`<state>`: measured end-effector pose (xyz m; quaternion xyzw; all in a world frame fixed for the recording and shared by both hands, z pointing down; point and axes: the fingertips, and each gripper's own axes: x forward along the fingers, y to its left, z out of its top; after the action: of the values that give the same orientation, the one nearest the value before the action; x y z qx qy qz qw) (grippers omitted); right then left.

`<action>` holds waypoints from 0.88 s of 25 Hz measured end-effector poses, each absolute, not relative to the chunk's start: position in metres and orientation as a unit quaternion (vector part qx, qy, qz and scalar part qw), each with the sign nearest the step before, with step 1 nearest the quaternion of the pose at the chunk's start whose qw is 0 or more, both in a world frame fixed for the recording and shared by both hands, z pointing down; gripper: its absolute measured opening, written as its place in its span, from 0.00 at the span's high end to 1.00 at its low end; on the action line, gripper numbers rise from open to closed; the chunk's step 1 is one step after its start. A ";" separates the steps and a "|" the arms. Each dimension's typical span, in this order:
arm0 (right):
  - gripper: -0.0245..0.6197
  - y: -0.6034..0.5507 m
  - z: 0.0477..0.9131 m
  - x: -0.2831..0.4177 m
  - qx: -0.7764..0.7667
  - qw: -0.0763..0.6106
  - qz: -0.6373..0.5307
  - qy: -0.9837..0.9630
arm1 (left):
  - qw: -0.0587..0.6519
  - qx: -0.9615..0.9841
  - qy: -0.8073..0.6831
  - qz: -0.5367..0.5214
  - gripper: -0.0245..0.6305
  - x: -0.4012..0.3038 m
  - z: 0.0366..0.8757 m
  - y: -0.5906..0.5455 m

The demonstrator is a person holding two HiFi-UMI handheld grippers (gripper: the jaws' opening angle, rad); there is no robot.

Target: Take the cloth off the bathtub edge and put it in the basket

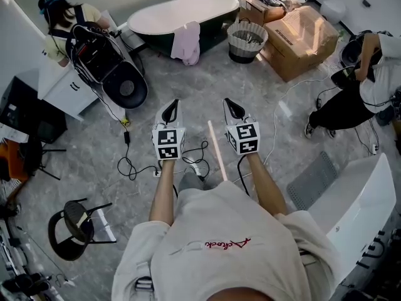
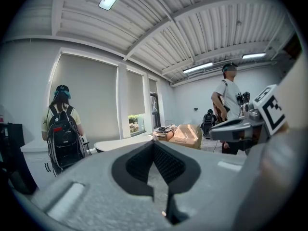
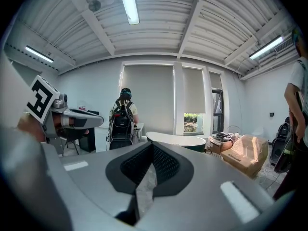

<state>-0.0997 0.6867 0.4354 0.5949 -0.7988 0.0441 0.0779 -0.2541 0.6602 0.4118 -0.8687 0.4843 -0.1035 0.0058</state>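
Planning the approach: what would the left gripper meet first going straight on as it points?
Probably the pink cloth on the bathtub edge; the left gripper has only bare floor before it, depth unclear.

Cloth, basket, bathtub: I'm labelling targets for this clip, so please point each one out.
cloth [image 1: 187, 42]: head view, middle of the pink fold hanging over the tub's rim.
basket [image 1: 246, 52]: head view, its ribbed outer wall.
bathtub [image 1: 182, 12]: head view, bare white inside.

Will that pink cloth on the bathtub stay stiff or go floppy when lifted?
Probably floppy: the cloth already droops in folds over the bathtub edge. It looks thin, so likely light, and may slide off the smooth rim.
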 end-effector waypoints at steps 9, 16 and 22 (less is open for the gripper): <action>0.95 0.658 0.441 -0.100 0.597 0.083 0.040 -0.797 | 0.006 -0.874 0.475 -0.099 0.96 -0.249 0.418 0.630; 0.95 0.620 0.453 -0.117 0.594 0.094 0.038 -0.798 | 0.000 -0.880 0.466 -0.093 0.96 -0.257 0.431 0.588; 0.95 0.564 0.469 -0.117 0.599 0.106 0.041 -0.792 | -0.013 -0.885 0.456 -0.097 0.96 -0.255 0.453 0.530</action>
<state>-0.1175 0.5639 0.4695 0.5994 -0.7923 0.0412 0.1057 -0.2553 0.5302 0.4532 -0.8847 0.4559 -0.0965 -0.0128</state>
